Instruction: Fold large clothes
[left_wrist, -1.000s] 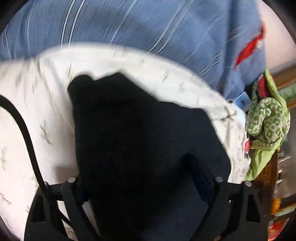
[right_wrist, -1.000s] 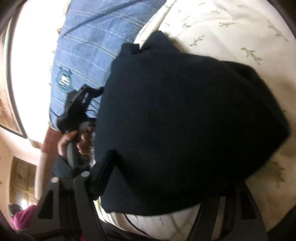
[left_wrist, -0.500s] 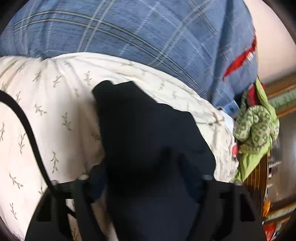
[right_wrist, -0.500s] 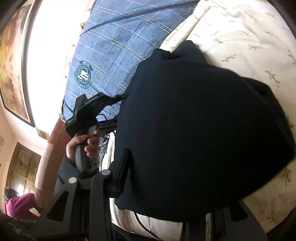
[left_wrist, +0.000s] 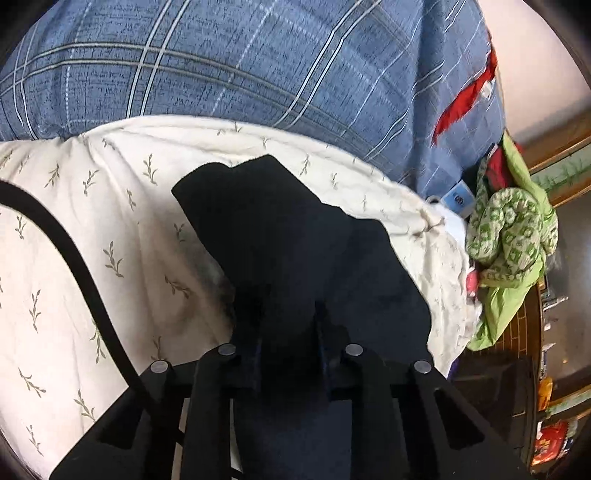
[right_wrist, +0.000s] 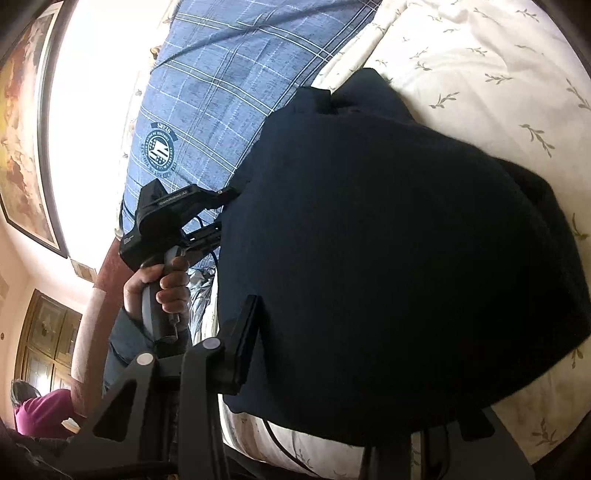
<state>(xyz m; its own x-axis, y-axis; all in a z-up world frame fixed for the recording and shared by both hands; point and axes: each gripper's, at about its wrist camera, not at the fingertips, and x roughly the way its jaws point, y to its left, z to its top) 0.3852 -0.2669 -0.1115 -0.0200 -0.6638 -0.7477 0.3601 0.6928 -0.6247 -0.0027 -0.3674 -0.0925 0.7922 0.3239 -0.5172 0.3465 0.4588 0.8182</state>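
Observation:
A dark navy garment (left_wrist: 277, 229) lies bunched on a white bed sheet with leaf sprigs (left_wrist: 92, 221). My left gripper (left_wrist: 288, 321) is closing, and its two fingers pinch a fold of the garment's near edge. In the right wrist view the same garment (right_wrist: 388, 240) fills the middle. My right gripper (right_wrist: 354, 369) holds a thick bunch of it: the left finger (right_wrist: 243, 343) presses on the cloth's side, and the right finger is hidden under the fabric. A hand (right_wrist: 162, 284) grips the left gripper's handle at the garment's far side.
A blue plaid pillow (left_wrist: 258, 66) lies behind the garment. Green patterned cloth (left_wrist: 513, 236) is heaped at the bed's right edge. A black cable (left_wrist: 74, 258) runs across the sheet. A framed picture (right_wrist: 22, 129), a wooden cabinet (right_wrist: 44, 339) and a person in magenta (right_wrist: 40, 410) are beyond the bed.
The left jaws have come together from wide apart onto a fold of the garment. The right jaws narrowed a little on the bunch. The garment's far corner is pulled up slightly.

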